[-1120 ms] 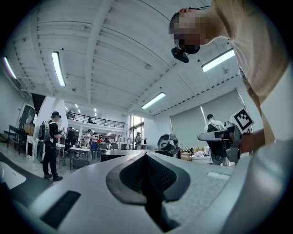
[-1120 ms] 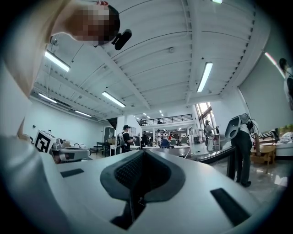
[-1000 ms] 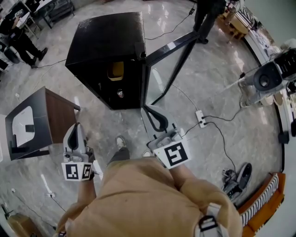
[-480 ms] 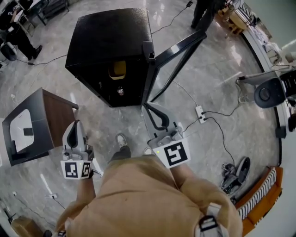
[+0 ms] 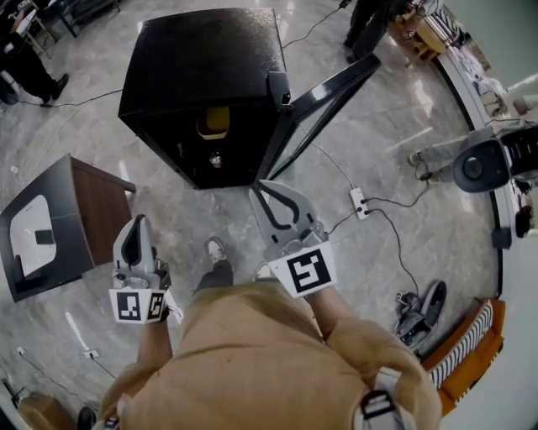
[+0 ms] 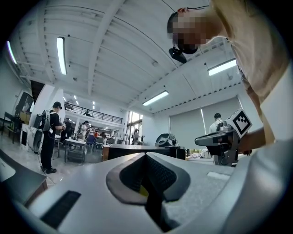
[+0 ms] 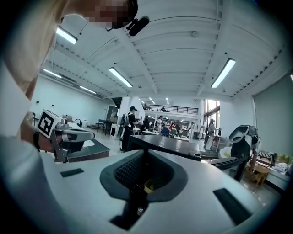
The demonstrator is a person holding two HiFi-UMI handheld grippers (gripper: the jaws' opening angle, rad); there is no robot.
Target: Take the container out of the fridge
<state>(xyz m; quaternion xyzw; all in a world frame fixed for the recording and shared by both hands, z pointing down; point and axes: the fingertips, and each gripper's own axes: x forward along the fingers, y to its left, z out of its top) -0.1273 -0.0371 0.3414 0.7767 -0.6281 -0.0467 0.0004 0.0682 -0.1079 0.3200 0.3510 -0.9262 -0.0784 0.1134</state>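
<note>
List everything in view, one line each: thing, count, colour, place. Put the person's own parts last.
fridge: one, black, on the floor ahead; its door is swung open to the right
container: one, yellow, inside the fridge, upper part
small item: one, too small to identify, inside the fridge below the container
side table: one, brown sides with a grey top, on the floor at left
power strip: one, white, on the floor right of the fridge, dark cable attached
bystanders: two, dark clothes, at the top edge, one left and one right
shirt: one, tan, bottom centre
left gripper: one, grey-white, lower left, fingers together, empty
right gripper: one, grey-white, centre, fingers together, empty
</note>
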